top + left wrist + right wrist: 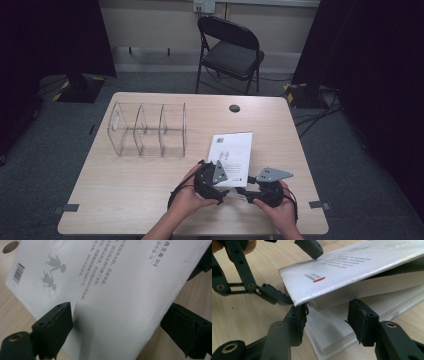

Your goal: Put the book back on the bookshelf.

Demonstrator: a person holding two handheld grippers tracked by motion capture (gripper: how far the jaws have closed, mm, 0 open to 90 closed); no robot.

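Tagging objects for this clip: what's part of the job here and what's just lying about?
In the job:
- white book, cover lifted at the near corner
- left gripper, one jaw over the cover, one under
- right gripper, jaws at the page block

Lying about:
- clear divided organizer
- folding chair
- table

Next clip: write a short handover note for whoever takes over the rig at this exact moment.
Left gripper: clamped on the near corner of the book's cover, lifting it off the page block.
Right gripper: jaws open, straddling the near corner of the page block; grip unclear.
Book lies near the table's front edge; clear divider rack stands empty to its left.
Done: cover partly raised.
Left: probably finishing the opening; the end goal is unclear.
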